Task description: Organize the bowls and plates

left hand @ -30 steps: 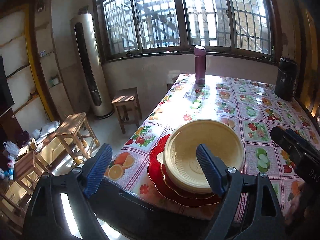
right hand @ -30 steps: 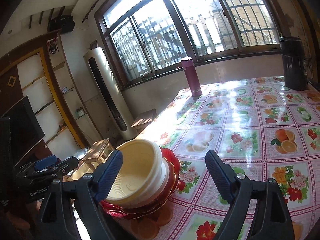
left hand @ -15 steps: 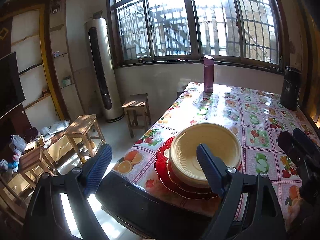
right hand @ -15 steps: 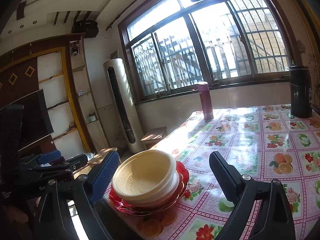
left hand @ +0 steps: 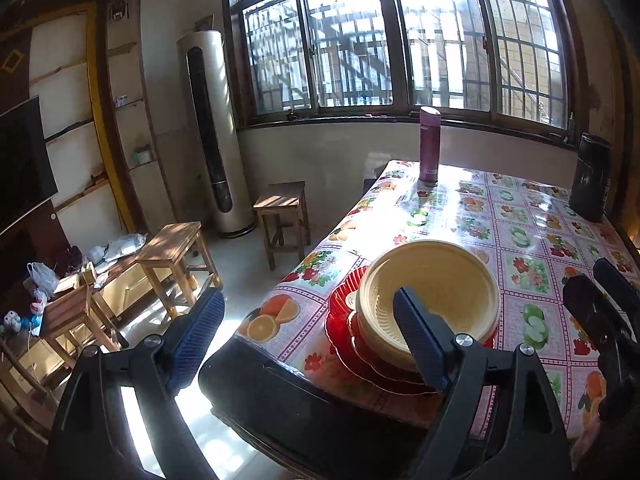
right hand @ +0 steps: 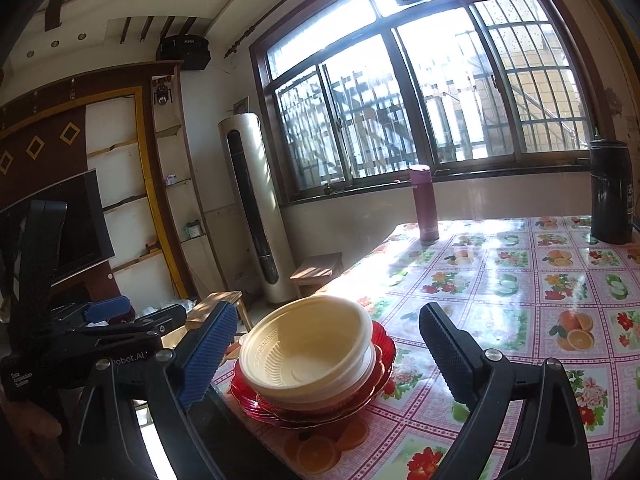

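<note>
Stacked cream bowls (left hand: 440, 288) sit on a stack of red plates (left hand: 344, 320) at the near left corner of the table (left hand: 520, 224). The same bowls (right hand: 308, 348) and red plates (right hand: 380, 368) show in the right wrist view. My left gripper (left hand: 308, 340) is open and empty, held back from the table's near edge, its right finger in front of the bowls. My right gripper (right hand: 324, 356) is open and empty, raised above and short of the stack. The left gripper's body (right hand: 80, 344) shows at the left of the right wrist view.
A purple flask (left hand: 429, 148) stands at the table's far edge and a black flask (left hand: 592, 178) at the far right. Wooden stools (left hand: 176, 252) stand on the floor to the left, with a tall air conditioner (left hand: 214, 132) by the window.
Both grippers have drawn back and risen from the stack; the bowls and plates stay put on the table corner. Both stayed open.
</note>
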{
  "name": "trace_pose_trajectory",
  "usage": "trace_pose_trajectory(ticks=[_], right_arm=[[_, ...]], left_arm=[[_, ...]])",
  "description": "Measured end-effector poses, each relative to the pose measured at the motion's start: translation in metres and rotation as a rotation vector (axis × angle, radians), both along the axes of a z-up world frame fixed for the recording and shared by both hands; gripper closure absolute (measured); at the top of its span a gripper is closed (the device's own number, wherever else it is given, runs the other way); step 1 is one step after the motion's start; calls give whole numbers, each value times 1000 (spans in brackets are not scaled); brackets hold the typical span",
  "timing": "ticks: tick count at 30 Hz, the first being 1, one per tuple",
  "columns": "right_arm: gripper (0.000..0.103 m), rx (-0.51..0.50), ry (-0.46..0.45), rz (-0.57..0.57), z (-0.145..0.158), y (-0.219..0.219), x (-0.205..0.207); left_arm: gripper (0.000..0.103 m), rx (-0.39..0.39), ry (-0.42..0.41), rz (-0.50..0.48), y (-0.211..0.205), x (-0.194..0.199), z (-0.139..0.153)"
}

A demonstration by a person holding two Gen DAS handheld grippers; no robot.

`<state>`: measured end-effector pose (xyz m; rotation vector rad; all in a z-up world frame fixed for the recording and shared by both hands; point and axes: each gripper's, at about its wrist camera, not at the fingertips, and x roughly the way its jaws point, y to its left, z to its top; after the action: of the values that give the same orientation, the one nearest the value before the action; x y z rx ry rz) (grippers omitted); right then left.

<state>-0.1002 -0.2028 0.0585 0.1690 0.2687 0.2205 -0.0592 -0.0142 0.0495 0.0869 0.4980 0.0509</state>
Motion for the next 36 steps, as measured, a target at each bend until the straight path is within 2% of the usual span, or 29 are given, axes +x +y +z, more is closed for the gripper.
trace_pose_trajectory(ticks=[22,36], right_arm=[[9,-11,19,13,-5,6,2],[9,-24,41,29,-13,16,3]], left_arm=[[16,4,31,0,3,2,-7],[16,-27,79,-36,10,6,-25]])
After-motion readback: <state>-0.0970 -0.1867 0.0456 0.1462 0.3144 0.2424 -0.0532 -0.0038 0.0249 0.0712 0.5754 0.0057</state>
